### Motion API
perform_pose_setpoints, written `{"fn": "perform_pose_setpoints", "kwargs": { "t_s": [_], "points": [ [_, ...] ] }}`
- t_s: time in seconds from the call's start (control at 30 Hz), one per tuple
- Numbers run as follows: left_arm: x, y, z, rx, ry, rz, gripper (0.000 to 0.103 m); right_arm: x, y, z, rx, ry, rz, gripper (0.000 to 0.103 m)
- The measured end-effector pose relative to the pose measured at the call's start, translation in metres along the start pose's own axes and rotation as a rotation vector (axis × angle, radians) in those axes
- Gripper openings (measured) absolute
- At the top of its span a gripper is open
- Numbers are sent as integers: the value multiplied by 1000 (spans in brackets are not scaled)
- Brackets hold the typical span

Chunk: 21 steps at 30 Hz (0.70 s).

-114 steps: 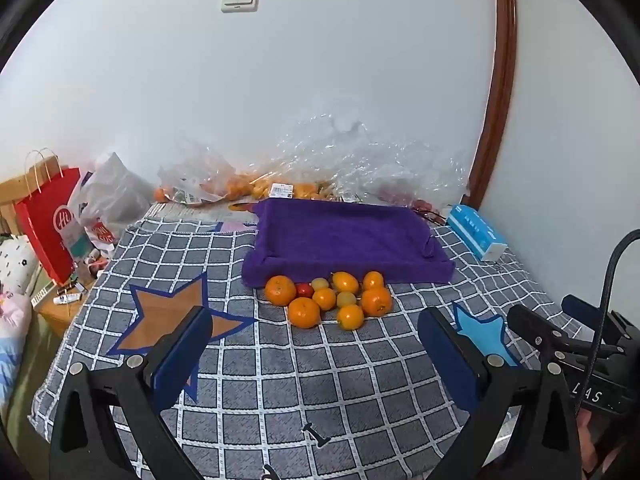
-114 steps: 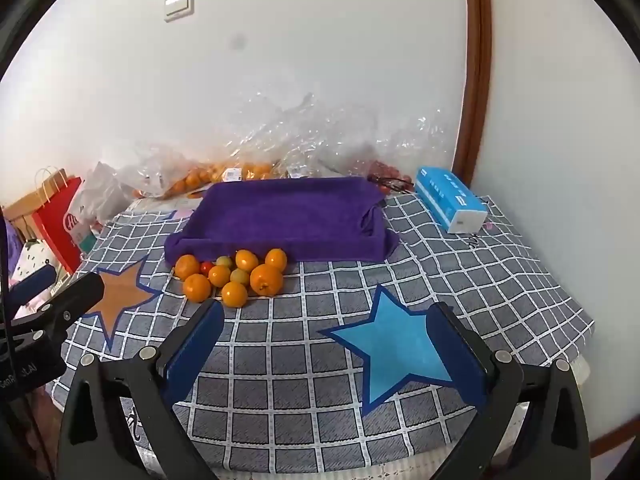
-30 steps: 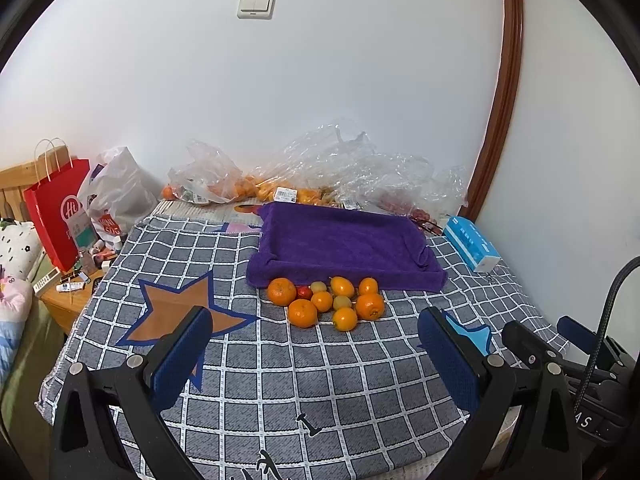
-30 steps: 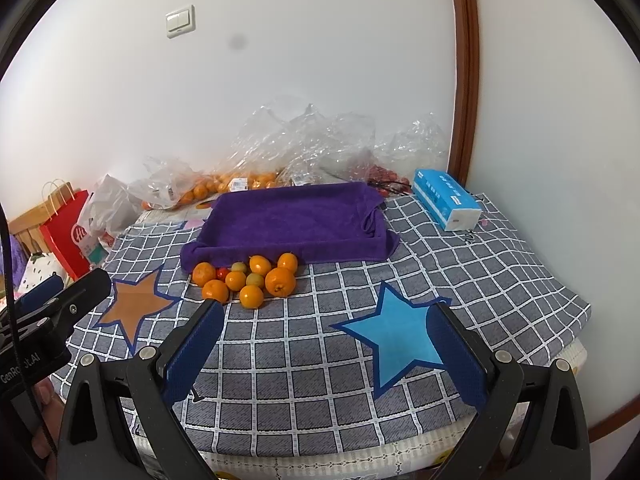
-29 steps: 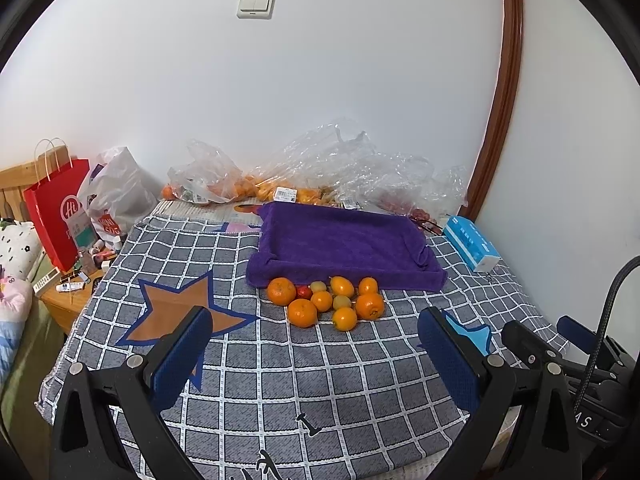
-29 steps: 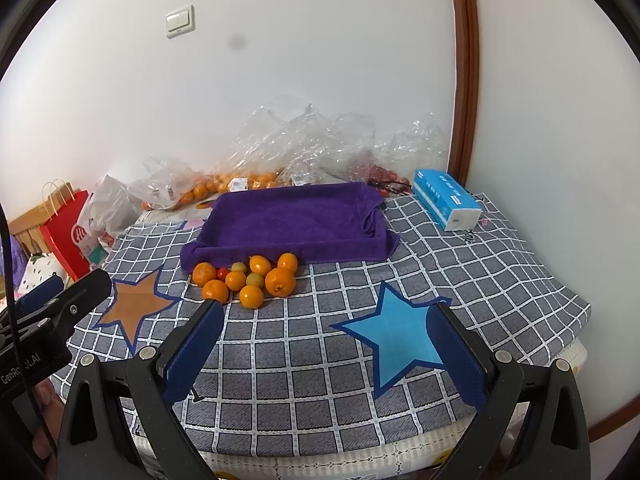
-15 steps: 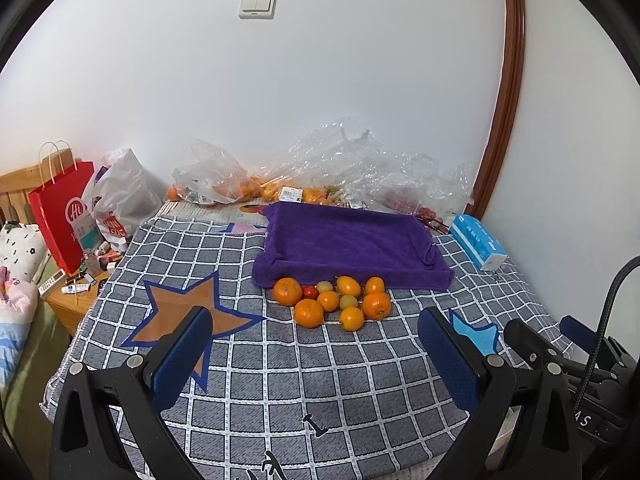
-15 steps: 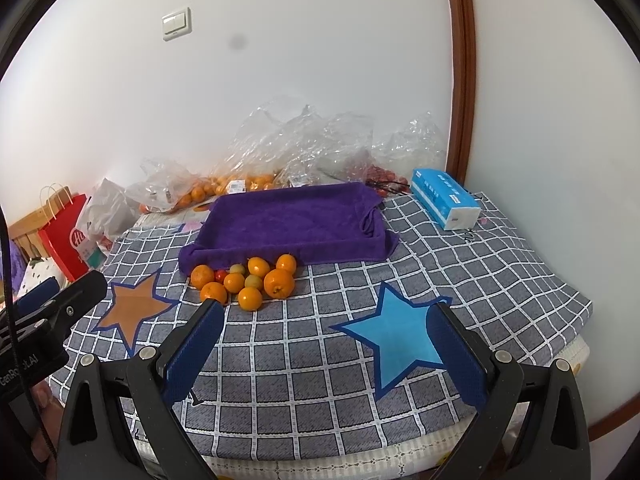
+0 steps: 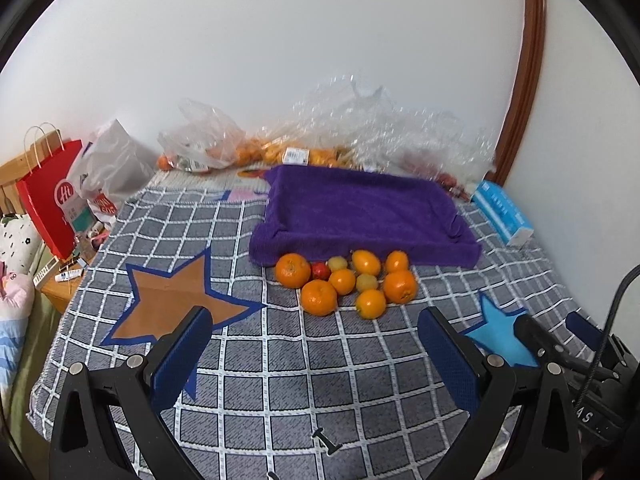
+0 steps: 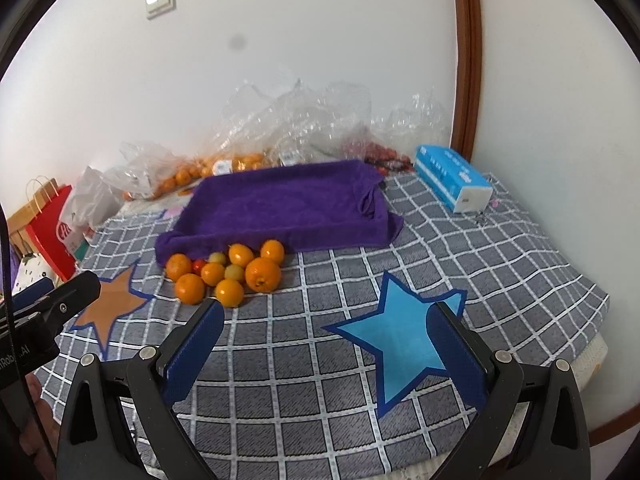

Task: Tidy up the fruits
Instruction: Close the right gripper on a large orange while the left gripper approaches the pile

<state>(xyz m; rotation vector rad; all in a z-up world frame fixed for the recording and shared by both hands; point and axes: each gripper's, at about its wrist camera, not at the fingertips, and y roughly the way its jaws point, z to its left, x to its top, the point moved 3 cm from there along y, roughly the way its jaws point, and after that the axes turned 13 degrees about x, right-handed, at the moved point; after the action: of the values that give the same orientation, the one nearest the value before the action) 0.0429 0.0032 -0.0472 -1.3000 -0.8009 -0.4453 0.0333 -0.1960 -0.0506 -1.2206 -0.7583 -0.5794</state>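
A cluster of oranges (image 9: 320, 298) (image 10: 262, 274), small yellow fruits (image 9: 366, 282) (image 10: 234, 272) and one red fruit (image 9: 319, 270) (image 10: 198, 266) lies on the grey checked cloth. Right behind it sits a tray covered by a purple towel (image 9: 360, 208) (image 10: 280, 204), with nothing in it. My left gripper (image 9: 316, 354) hovers open in front of the cluster, holding nothing. My right gripper (image 10: 324, 338) is open too, low over the blue star, with the fruit ahead to its left. The tip of each gripper shows at the edge of the other's view.
Clear plastic bags (image 9: 320, 140) with more oranges lie against the wall behind the tray. A blue tissue box (image 9: 502, 212) (image 10: 452, 178) rests at the right. A red paper bag (image 9: 50, 196) and a white bag (image 9: 106, 172) stand left of the table.
Both grippers have drawn a little nearer to the fruit and the tray, which now look larger. The fruit has not moved, and both grippers stay open.
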Motion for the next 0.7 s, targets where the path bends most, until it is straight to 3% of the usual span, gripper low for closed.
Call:
{"fn": "perform_pose_setpoints", "kwargs": {
  "t_s": [0.3,0.7],
  "points": [
    [-2,58,-7,35,31,117,103,0,63,-23,52,64,110,89],
    [5,102,-2,42,34,186,103,17,122,-7,61,-50,169,71]
  ]
}}
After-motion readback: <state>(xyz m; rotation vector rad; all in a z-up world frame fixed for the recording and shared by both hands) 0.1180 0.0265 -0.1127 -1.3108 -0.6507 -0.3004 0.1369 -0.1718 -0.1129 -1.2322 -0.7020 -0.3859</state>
